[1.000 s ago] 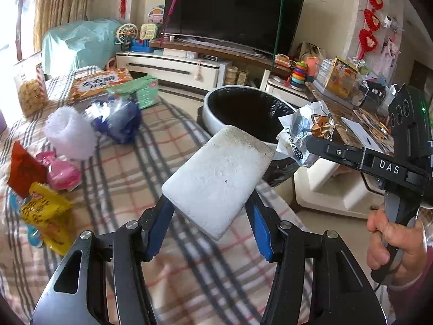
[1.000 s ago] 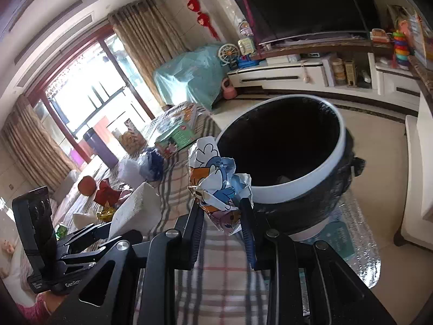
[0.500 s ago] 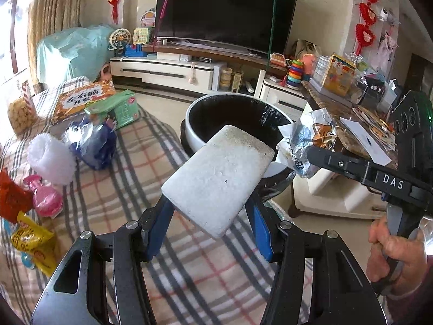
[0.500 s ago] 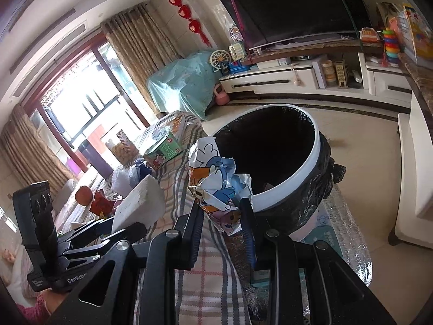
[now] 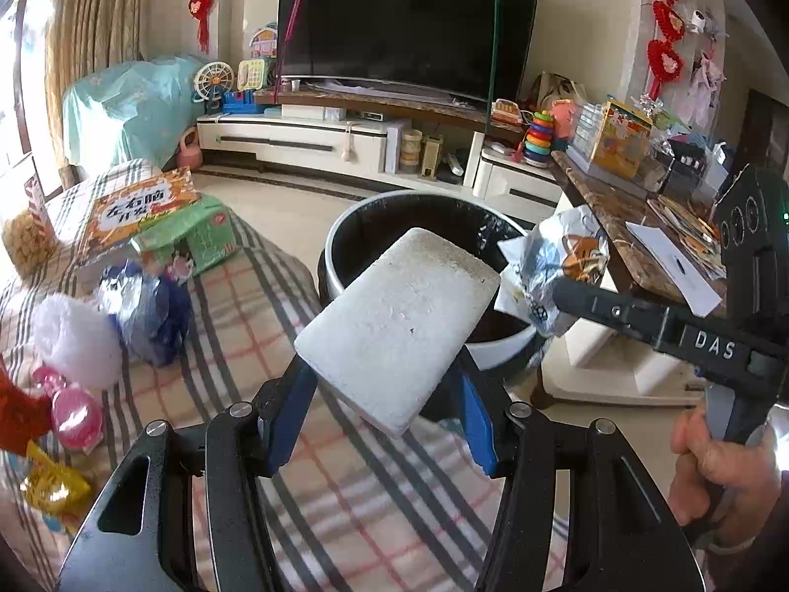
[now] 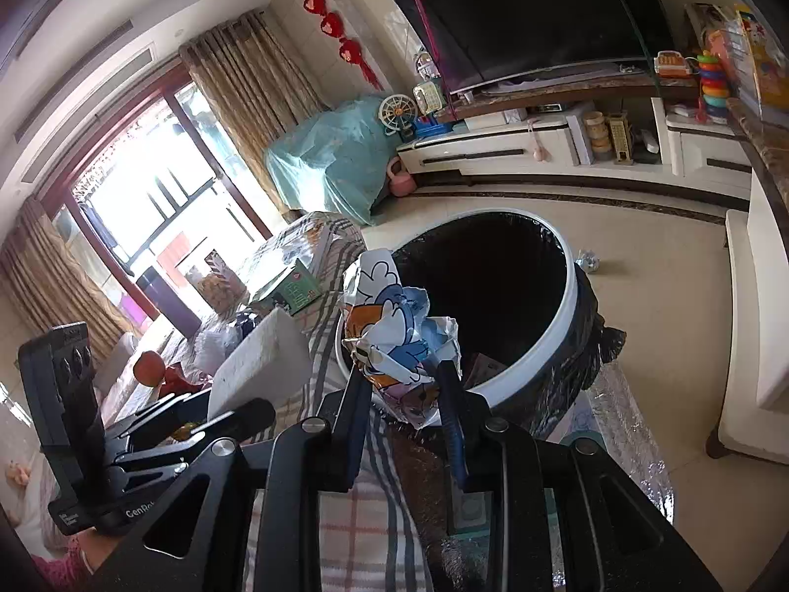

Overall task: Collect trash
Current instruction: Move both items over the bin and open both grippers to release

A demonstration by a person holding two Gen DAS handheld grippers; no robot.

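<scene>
Pinching foam block (image 5: 399,325) and wrapper (image 6: 399,340), both grippers near bin rim (image 6: 552,345).

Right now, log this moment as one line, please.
phase: carrying to trash bin | left hand-held gripper: shut on foam block | right hand-held gripper: shut on cartoon wrapper | neither released

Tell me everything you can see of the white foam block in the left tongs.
The white foam block is a thick rectangular slab with rounded corners and a grainy, pitted surface, apparently polystyrene, with a few dark specks. It looks whole. The left tongs are shut on its near end, blue pads pressing both sides. It tilts up and away, its far end over the near rim of the black-lined trash bin. Nothing else touches it; the crumpled cartoon wrapper is held just to its right.
</scene>
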